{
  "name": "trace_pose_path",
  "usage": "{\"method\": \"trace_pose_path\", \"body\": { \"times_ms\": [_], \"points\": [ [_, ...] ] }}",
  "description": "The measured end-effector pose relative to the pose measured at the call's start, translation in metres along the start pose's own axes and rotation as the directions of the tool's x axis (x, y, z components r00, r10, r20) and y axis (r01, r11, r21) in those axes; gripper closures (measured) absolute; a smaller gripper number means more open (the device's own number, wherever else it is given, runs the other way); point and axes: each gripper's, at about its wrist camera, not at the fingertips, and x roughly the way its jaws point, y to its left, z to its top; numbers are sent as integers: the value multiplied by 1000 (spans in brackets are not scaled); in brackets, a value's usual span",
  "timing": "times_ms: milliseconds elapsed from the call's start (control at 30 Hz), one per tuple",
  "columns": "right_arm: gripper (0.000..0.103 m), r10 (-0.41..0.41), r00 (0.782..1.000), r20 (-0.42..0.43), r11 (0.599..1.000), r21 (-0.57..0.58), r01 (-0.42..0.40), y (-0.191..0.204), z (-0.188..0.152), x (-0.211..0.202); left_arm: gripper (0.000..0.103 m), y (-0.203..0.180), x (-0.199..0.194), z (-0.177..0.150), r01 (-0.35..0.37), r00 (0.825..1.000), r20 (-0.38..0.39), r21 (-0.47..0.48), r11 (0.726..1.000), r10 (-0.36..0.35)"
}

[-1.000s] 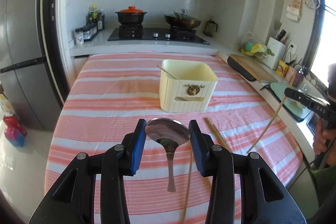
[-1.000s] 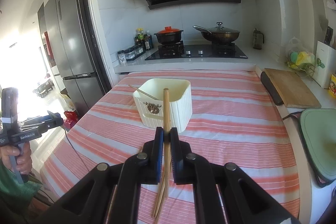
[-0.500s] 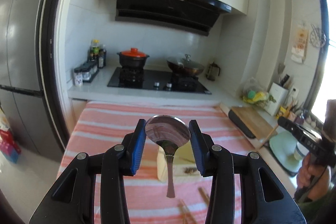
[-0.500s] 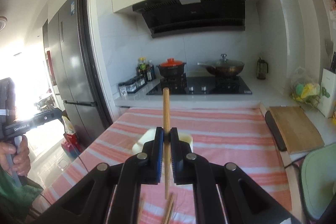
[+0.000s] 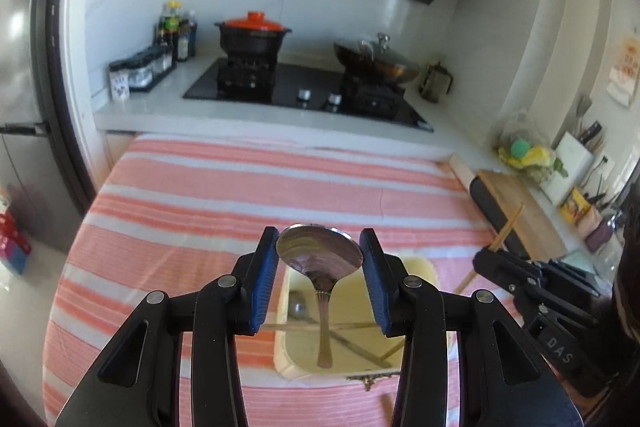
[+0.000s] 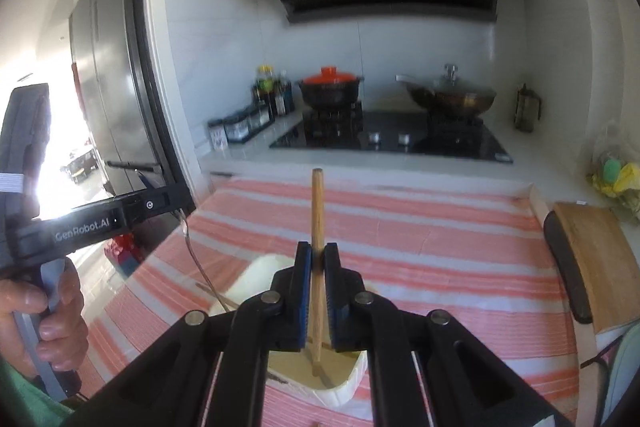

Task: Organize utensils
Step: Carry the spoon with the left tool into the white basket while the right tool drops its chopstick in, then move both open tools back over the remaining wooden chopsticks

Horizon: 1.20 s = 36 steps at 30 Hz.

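Note:
My left gripper [image 5: 320,259] is shut on the bowl of a metal spoon [image 5: 320,255], whose handle hangs down over the open cream utensil box [image 5: 420,263]. Inside the box lie another spoon [image 5: 298,307] and chopsticks [image 5: 356,345]. My right gripper [image 6: 317,263] is shut on a wooden chopstick [image 6: 317,211], held upright with its lower end inside the same box [image 6: 260,271]. The right gripper also shows at the right of the left wrist view [image 5: 532,287], and the left gripper at the left of the right wrist view [image 6: 120,215].
The box stands on a pink-and-white striped tablecloth [image 5: 260,195]. Behind it is a counter with a stove, a red-lidded pot [image 5: 252,35] and a wok [image 5: 376,61]. A cutting board [image 5: 520,211] lies to the right. A loose chopstick [image 5: 386,407] lies on the cloth near the box.
Both grippers lifted off the table with their utensils and moved forward over the box. The spoon handle and the chopstick's lower end now hang over or into the box.

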Motion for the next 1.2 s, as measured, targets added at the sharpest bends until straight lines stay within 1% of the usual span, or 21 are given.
{"method": "trace_pose_path", "body": {
  "times_ms": [67, 133, 167, 200, 233, 267, 300, 367, 433, 500, 533, 600, 667, 733, 800, 867, 1000, 1067, 1133, 1200],
  "points": [
    [96, -1, 997, -73, 1000, 1, 1, -3, -6, 22, 60, -5, 16, -8, -15, 998, -54, 9, 1000, 15],
    [93, -15, 995, -99, 1000, 5, 15, -5, -9, 31, 56, -6, 20, -14, -23, 997, -70, 5, 1000, 23],
    [89, -21, 994, -103, 1000, 4, 22, -6, -9, 31, 45, -6, 16, -16, -18, 998, -68, 4, 1000, 18],
    [76, -20, 995, -96, 1000, 8, 21, -7, -9, 28, 34, -5, 9, -18, -15, 998, -60, 8, 1000, 15],
    [62, -13, 997, -76, 1000, 17, 14, -8, -10, 20, 30, -3, -1, -20, -20, 999, -46, 19, 1000, 21],
    [57, -9, 998, -55, 1000, 24, 10, -10, -11, 9, 25, -1, -9, -24, -32, 999, -35, 38, 999, 33],
    [54, -13, 999, -42, 1000, 24, 14, -12, -15, -2, 24, 0, -18, -28, -43, 998, -33, 64, 997, 45],
    [54, -18, 999, -42, 1000, 13, 18, -16, -25, -22, 22, 7, -40, -43, -47, 998, -43, 120, 992, 53],
    [54, -15, 998, -60, 1000, 0, 15, -23, -46, -46, 19, 19, -63, -66, -60, 995, -66, 167, 984, 71],
    [54, -30, 995, -96, 999, -21, 28, -27, -75, -67, 16, 33, -88, -100, -71, 992, -85, 199, 977, 89],
    [54, -51, 992, -117, 998, -36, 47, -29, -92, -77, 16, 40, -98, -119, -76, 991, -97, 202, 976, 97],
    [54, -125, 981, -147, 991, -61, 117, -29, -131, -95, 16, 55, -116, -158, -89, 987, -117, 175, 981, 111],
    [54, -190, 969, -160, 981, -64, 182, -25, -169, -111, 16, 65, -128, -197, -106, 983, -134, 132, 986, 124],
    [54, -201, 961, -187, 980, -37, 198, -19, -201, -121, 16, 69, -135, -227, -117, 981, -147, 95, 989, 130],
    [54, -191, 961, -202, 981, 6, 196, -14, -226, -126, 16, 66, -141, -250, -106, 981, -157, 69, 992, 115],
    [54, -206, 955, -215, 977, 14, 214, -8, -244, -127, 16, 61, -144, -265, -107, 981, -155, 65, 992, 116],
    [54, -273, 938, -212, 962, -32, 273, 3, -266, -131, 16, 51, -142, -281, -140, 975, -161, 90, 986, 153],
    [54, -288, 936, -204, 958, -49, 284, 9, -269, -133, 16, 46, -142, -285, -135, 975, -164, 84, 987, 147],
    [54, -285, 937, -202, 959, -56, 279, 13, -271, -136, 16, 43, -143, -288, -118, 977, -169, 70, 991, 129],
    [54, -284, 939, -196, 959, -63, 277, 18, -273, -139, 16, 40, -143, -290, -114, 977, -173, 73, 991, 125]
  ]
}}
